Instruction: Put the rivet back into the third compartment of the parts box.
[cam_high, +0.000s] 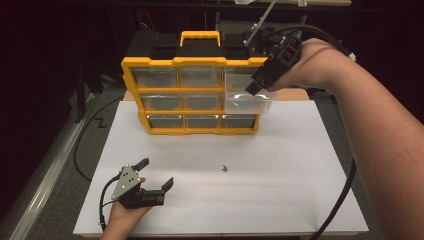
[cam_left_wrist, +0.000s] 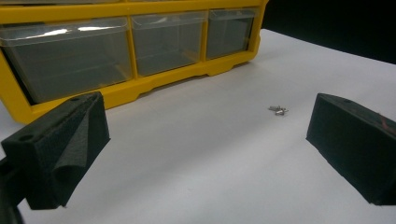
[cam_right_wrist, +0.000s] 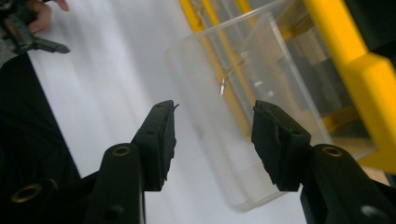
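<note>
A yellow organizer (cam_high: 150, 63) with clear drawers stands at the back of the white sheet. In its right column, a middle-row clear drawer (cam_high: 248, 103) is pulled out. My right gripper (cam_high: 256, 86) hovers just above that drawer, pointing down into it. In the right gripper view its jaws (cam_right_wrist: 212, 126) stand open with nothing between the pads, and a small metal screw (cam_right_wrist: 223, 87) shows beyond the tips, inside the drawer (cam_right_wrist: 280, 56). My left gripper (cam_high: 157, 173) rests open at the front left. A few small screws (cam_high: 225, 168) (cam_left_wrist: 278, 110) lie on the sheet ahead of its jaws (cam_left_wrist: 205, 144).
The white sheet (cam_high: 280, 200) covers the table, with free room at front and right. A black cable (cam_high: 340, 200) trails from the right forearm along the right edge. Another cable (cam_high: 80, 150) loops off the left edge. The organizer's bottom row (cam_left_wrist: 140, 51) is closed.
</note>
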